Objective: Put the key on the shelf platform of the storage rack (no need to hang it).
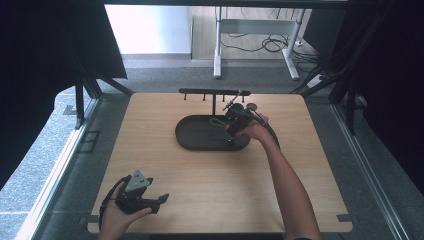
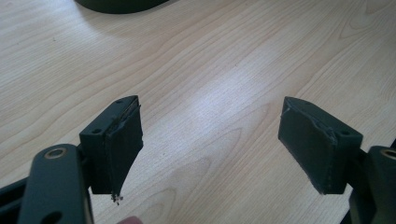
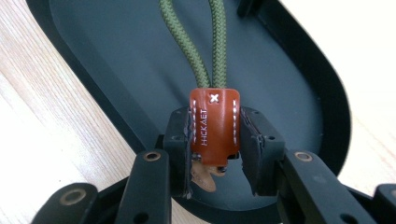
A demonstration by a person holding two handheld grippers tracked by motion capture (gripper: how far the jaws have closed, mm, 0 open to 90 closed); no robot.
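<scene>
Wooden worktop [image 1: 210, 170] carries a black oval tray [image 1: 192, 137] toward its far edge, over which the right tool [image 3: 215, 140] clamps a brown leather tag [image 3: 215, 126] on an olive cord loop [image 3: 194, 42]; left tool [image 2: 210, 140], jaws apart, rests at the near-left corner.

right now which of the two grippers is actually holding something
The right gripper, over the black oval tray, is clamped on a brown leather tab with a green cord loop; the left gripper is open.

Glossy stitched leather tab [image 3: 214, 126], braided cord [image 3: 205, 42], matt tray [image 3: 116, 56], wood-grain table [image 2: 224, 70]
</scene>
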